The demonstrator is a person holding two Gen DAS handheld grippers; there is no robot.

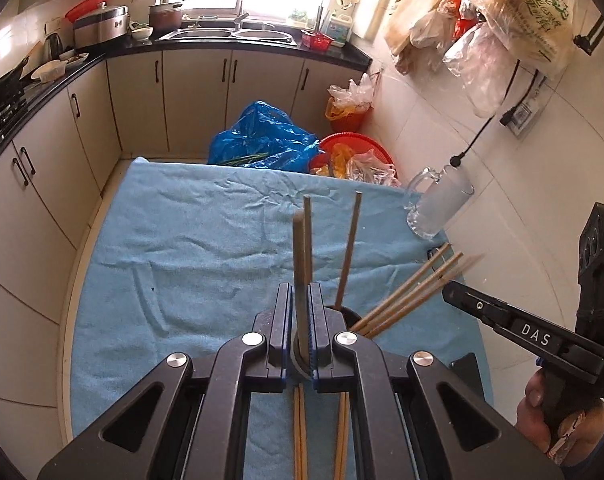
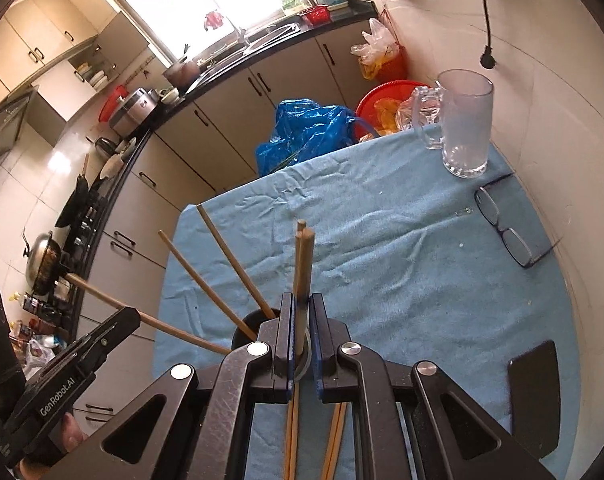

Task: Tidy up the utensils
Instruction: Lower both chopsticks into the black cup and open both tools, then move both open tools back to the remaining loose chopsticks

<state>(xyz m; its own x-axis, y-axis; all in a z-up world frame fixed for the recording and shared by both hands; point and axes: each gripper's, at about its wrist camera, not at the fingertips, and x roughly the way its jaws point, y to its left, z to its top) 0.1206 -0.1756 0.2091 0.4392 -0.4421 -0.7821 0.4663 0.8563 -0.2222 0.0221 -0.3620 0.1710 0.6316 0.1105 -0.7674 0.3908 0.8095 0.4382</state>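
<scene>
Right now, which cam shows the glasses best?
Right wrist: the glasses lie in full view on the blue cloth, just in front of the mug. Left wrist shows only a dark sliver near the mug, hidden behind chopsticks.

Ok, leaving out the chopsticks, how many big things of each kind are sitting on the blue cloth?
Glass mug: 1
Black chopstick pot: 1
Pair of spectacles: 1
Dark flat slab, likely a phone: 1
Total: 4
</scene>
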